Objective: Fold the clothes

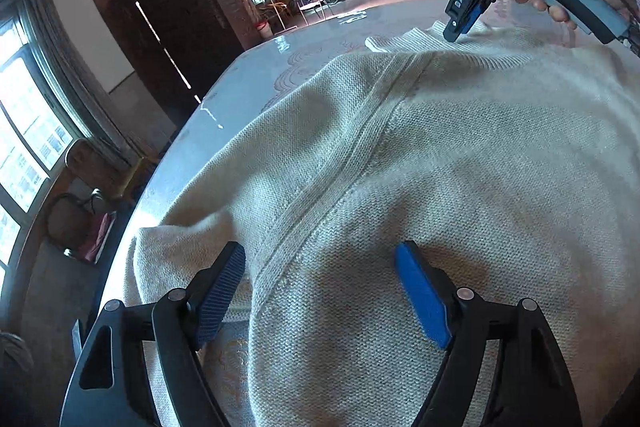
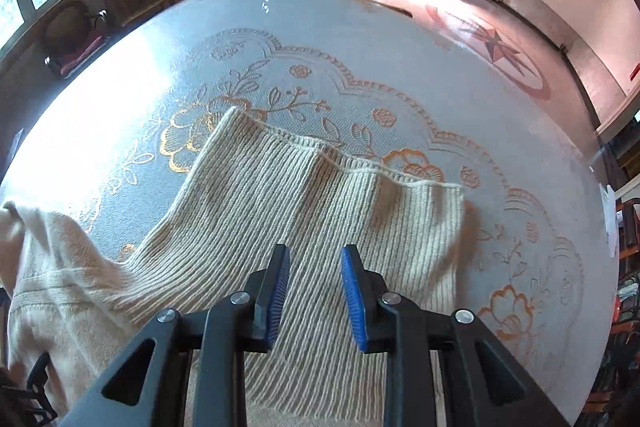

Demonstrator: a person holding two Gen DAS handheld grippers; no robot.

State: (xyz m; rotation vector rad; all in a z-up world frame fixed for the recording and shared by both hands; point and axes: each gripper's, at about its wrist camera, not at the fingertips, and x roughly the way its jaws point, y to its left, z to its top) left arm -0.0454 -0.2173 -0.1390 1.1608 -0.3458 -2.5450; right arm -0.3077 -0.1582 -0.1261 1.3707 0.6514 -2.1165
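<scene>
A cream knitted sweater (image 1: 460, 163) lies spread on the round table, a raised seam running across it. My left gripper (image 1: 320, 263) is open, low over the sweater near its folded sleeve edge (image 1: 176, 239). My right gripper (image 2: 314, 259) is open with a narrower gap, just above the sweater's ribbed collar (image 2: 320, 195), nothing between the pads. The right gripper also shows in the left wrist view (image 1: 460, 31), held by a hand, tips down at the sweater's far edge.
The table (image 2: 280, 39) has a pale cloth with gold flower patterns, bare beyond the collar. Chairs (image 2: 76, 35) stand by the windows at left. A dark wardrobe (image 1: 168, 27) stands beyond the table.
</scene>
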